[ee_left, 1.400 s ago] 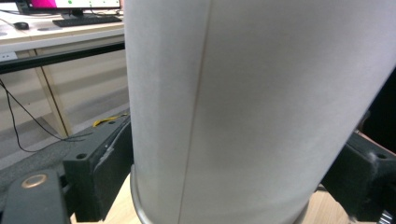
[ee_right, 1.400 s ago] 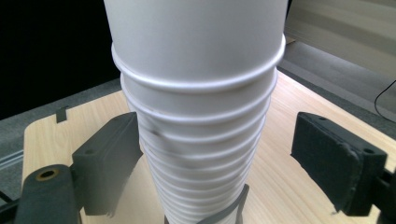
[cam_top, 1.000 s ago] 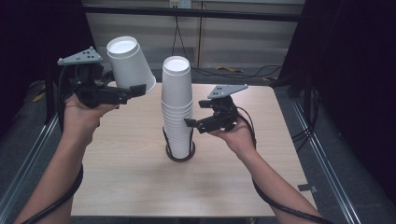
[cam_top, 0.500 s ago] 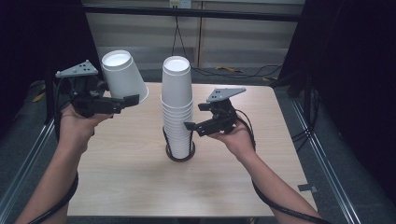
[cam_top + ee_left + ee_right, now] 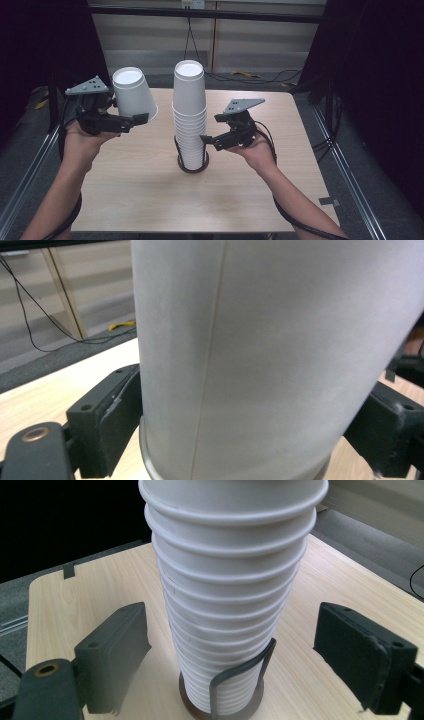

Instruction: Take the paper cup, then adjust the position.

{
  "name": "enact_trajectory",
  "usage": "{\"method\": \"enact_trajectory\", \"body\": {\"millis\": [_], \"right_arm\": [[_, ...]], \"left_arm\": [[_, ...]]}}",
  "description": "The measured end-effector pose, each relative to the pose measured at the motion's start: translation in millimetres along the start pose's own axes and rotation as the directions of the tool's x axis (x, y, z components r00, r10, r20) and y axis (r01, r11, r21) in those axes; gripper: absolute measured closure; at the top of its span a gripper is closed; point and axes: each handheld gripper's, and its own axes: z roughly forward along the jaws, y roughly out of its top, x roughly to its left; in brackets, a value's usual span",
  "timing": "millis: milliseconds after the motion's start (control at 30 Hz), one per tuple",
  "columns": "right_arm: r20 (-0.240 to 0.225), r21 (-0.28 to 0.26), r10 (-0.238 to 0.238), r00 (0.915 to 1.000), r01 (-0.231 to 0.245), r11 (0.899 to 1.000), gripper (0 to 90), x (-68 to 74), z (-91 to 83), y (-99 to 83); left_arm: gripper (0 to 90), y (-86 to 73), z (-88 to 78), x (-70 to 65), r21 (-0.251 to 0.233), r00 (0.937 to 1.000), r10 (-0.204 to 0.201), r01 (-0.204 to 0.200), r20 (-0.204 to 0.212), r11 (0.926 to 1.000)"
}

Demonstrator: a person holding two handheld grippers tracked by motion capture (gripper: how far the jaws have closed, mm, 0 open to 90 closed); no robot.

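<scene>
Left gripper [image 5: 131, 121] held one paper cup [image 5: 133, 95] upside down, jaws pinching its wall near the rim, above the desk [image 5: 300, 165], left of the cup stack [image 5: 190, 120]. Right gripper [image 5: 209, 140] was nearer the stack, jaws spread either side, not touching.

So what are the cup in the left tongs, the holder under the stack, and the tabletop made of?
Cup: looks like matte white paper, judging by the vertical side seam and the rolled rim.
Holder: dark ring base with thin upright bands, probably metal or plastic; the finish leaves it open.
Tabletop: pale wood-grain surface, likely laminate, smooth and low-sheen.
</scene>
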Motion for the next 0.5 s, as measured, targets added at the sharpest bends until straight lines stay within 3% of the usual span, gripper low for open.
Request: {"method": "enact_trajectory", "body": {"millis": [500], "right_arm": [[-0.004, 0.017, 0.005, 1.0000, -0.004, 1.000, 13.7, -2.2, -4.0, -11.1]], "left_arm": [[11.2, -26.0, 4.3, -4.2, 0.051, 0.9999, 0.000, 0.000, 0.017, 0.9987]]}}
